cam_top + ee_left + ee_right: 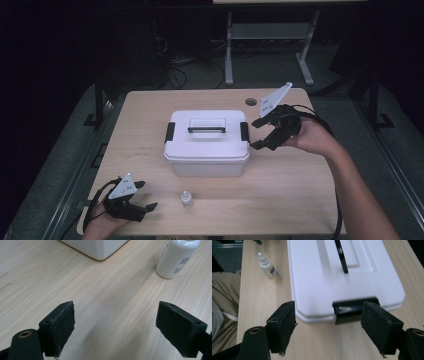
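A white lidded box [207,142] with a black handle [206,130] and black side latches sits mid-table; its lid [342,275] and right latch [352,311] fill the right gripper view. My right gripper [259,134] hovers open just right of the box, jaws pointing at that latch [244,131] without touching it. A small white dropper bottle [186,199] stands near the front edge, also in the left gripper view [177,258] and the right gripper view [267,265]. My left gripper [146,195] rests open at the front left, nothing between its pads [60,325].
The light wooden table [300,190] has a round cable hole [251,102] behind the right gripper. Beyond the far edge stand a metal desk frame [270,45] and loose cables on a dark floor. Beige cloth [223,305] shows at the table's side.
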Available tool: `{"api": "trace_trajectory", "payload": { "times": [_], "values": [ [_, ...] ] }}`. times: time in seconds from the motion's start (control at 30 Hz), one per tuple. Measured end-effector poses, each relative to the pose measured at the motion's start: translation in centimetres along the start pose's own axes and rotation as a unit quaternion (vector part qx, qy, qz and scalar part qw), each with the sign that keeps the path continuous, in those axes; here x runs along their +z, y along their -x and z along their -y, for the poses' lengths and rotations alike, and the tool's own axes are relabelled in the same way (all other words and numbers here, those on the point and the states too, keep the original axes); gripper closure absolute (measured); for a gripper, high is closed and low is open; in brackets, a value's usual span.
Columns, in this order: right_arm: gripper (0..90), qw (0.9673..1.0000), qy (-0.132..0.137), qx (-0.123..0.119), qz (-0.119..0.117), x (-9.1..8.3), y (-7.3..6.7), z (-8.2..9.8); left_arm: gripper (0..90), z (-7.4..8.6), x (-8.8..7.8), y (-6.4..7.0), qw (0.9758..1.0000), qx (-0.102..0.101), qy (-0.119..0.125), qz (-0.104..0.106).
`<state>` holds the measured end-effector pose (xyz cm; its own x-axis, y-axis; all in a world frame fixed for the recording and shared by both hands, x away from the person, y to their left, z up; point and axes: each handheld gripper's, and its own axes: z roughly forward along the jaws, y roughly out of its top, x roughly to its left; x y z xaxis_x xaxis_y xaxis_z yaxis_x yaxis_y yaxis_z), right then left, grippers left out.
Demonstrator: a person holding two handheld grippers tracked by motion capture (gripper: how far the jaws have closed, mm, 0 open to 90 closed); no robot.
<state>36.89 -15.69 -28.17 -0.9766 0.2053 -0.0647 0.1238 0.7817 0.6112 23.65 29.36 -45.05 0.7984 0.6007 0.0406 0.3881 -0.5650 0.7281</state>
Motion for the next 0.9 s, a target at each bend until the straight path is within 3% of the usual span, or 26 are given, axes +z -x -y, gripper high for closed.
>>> {"api": "trace_trajectory", "payload": {
  "times": [0.27, 0.5, 0.8, 0.9],
  "values": [
    [29.3, 0.9995, 0.005, -0.028, -0.013, 1.5, 0.4, -3.3, 15.2, -0.1, 0.0, 0.0, 1.0000, 0.001, 0.002, 0.002],
    [31.6, 0.9992, -0.003, -0.035, -0.019, 2.8, 0.8, -5.3, 15.2, -0.1, -0.1, 0.0, 1.0000, 0.002, 0.008, 0.004],
    [38.0, 0.9977, -0.024, -0.055, -0.031, 5.3, 1.4, -7.8, 15.2, -0.2, 0.0, 0.0, 1.0000, 0.005, 0.005, 0.007],
    [43.3, 0.9973, -0.019, -0.061, -0.037, 6.1, 1.5, -8.5, 15.2, -0.1, -0.1, 0.0, 0.9999, 0.003, 0.007, 0.007]
  ]
}}
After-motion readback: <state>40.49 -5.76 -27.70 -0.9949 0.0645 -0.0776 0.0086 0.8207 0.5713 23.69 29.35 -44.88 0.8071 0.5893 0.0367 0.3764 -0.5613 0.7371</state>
